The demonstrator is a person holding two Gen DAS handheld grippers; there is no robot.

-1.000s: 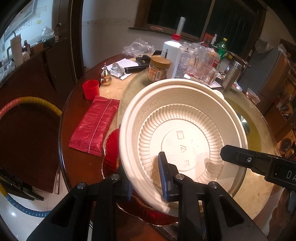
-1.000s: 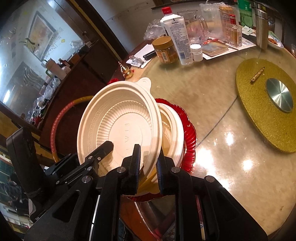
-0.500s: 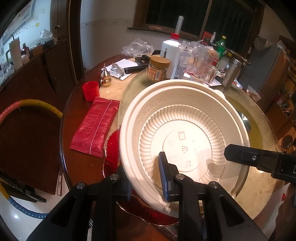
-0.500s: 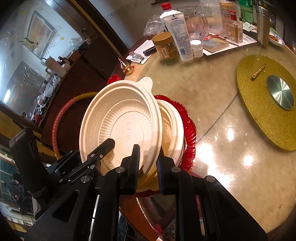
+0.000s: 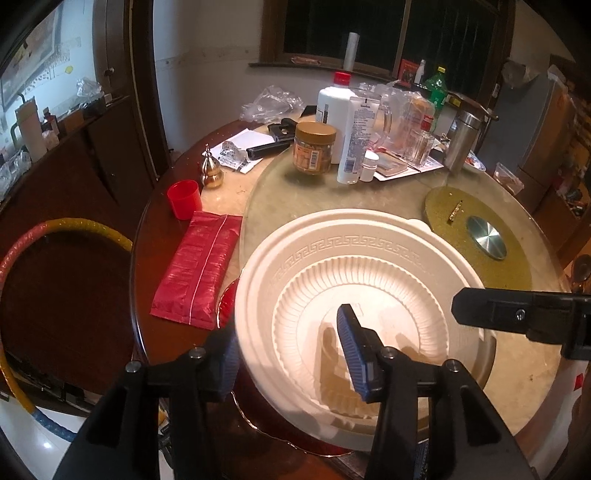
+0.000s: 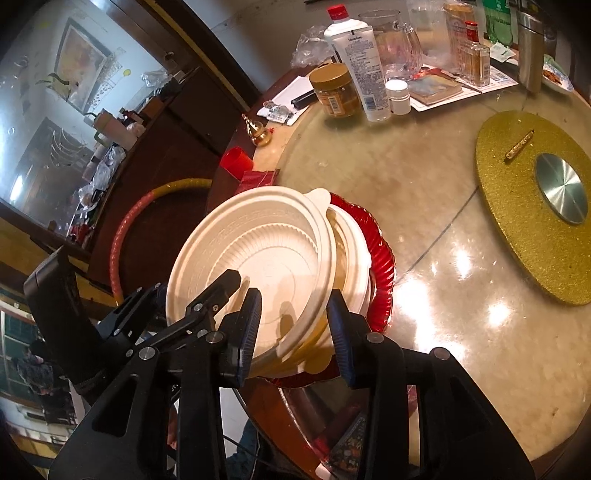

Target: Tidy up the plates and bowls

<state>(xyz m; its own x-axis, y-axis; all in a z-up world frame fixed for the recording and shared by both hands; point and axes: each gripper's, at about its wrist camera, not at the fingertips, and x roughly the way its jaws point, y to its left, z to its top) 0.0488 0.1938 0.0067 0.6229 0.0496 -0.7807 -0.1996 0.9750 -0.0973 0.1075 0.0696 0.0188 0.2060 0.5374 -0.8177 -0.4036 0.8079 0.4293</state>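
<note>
Both grippers have just been opening. Left gripper (image 5: pixel 288 350) and right gripper (image 6: pixel 293 328) stand apart astride the rim of the cream bowl (image 6: pixel 255 258), which leans (tilted) on a second bowl (image 6: pixel 351 258) over the red plate (image 6: pixel 382 266). Risk: unsupported, it slides off-centre or tips off the table (image 6: pixel 424 206) edge.

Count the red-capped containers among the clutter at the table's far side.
2: the big white bottle behind the lotion tube, and a small bottle by the glass pitcher. Others may be hidden.
</note>
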